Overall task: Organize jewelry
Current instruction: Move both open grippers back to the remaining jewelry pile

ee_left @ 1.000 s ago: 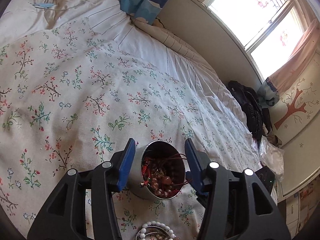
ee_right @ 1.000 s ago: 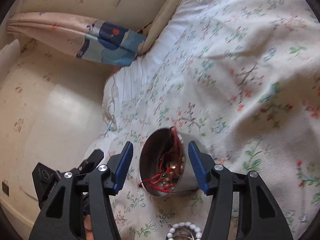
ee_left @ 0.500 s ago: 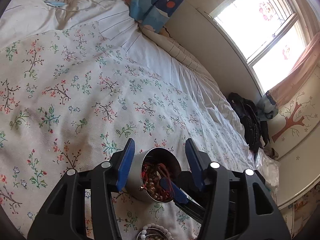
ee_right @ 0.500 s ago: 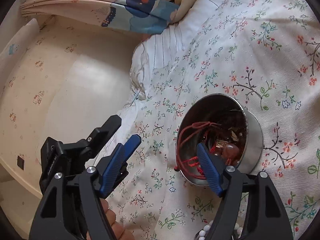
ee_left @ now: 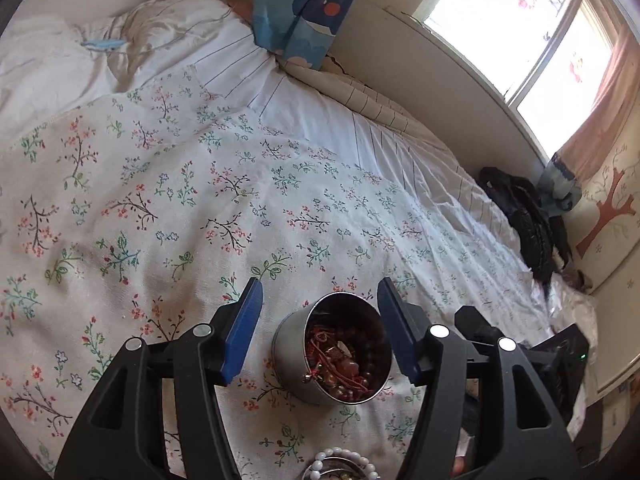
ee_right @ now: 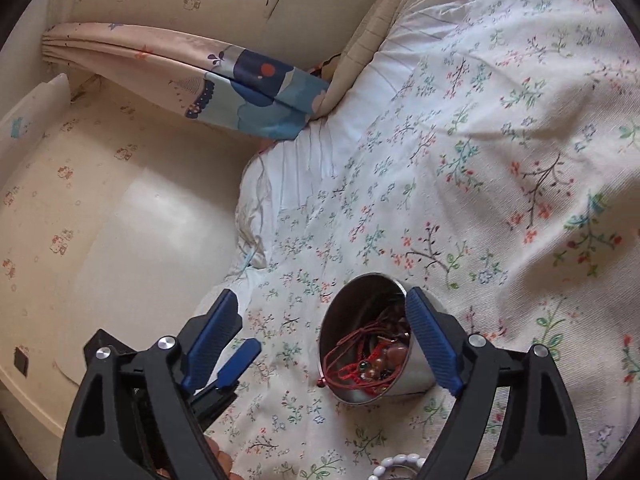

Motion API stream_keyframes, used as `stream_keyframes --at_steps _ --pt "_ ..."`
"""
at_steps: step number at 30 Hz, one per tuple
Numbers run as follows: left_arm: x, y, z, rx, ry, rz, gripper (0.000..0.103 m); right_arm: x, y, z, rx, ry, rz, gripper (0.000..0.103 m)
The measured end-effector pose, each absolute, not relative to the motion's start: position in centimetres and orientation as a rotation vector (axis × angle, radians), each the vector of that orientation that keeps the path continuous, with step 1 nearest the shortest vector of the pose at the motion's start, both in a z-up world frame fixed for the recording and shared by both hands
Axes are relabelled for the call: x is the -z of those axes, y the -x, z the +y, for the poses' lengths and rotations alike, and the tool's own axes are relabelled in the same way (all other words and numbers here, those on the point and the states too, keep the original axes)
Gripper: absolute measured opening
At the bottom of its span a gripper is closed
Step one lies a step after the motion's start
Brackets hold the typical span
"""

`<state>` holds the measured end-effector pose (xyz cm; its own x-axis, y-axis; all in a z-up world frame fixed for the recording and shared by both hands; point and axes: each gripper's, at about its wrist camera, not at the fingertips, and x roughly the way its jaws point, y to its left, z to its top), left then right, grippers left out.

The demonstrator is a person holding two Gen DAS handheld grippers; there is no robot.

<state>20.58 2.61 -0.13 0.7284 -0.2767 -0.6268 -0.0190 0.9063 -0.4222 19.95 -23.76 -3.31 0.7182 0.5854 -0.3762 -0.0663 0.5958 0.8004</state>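
A round metal tin (ee_left: 332, 356) full of red cords and brown beads stands on the flowered bedspread (ee_left: 168, 208). My left gripper (ee_left: 320, 312) is open, its blue pads on either side of the tin and above it. In the right wrist view the tin (ee_right: 368, 340) sits by the right pad of my open right gripper (ee_right: 320, 312), not between the pads. A white bead bracelet (ee_left: 344, 460) lies near the bottom edge, also in the right wrist view (ee_right: 396, 464).
A blue patterned curtain (ee_left: 304, 12) hangs at the head of the bed under the window (ee_left: 512, 20). Dark clothing (ee_left: 524, 220) lies at the bed's far right edge. The left gripper (ee_right: 224, 360) shows in the right wrist view.
The right gripper has drawn back out of the tin, so its pad no longer sits inside. The left gripper has shifted slightly and stays open around the tin.
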Motion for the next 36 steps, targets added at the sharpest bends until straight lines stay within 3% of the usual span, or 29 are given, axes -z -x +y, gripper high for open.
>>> stream_keyframes --at_steps 11,23,36 --pt "-0.6 -19.9 -0.3 0.025 0.155 0.713 0.083 2.7 -19.9 -22.8 -0.225 -0.617 0.737 0.086" --pt "-0.5 -19.9 -0.2 0.011 0.144 0.721 0.086 2.4 -19.5 -23.4 -0.189 -0.565 0.771 0.086" --pt "1.6 -16.1 0.8 0.067 0.113 0.837 0.086 4.6 -13.1 -22.4 -0.155 -0.186 0.958 0.090"
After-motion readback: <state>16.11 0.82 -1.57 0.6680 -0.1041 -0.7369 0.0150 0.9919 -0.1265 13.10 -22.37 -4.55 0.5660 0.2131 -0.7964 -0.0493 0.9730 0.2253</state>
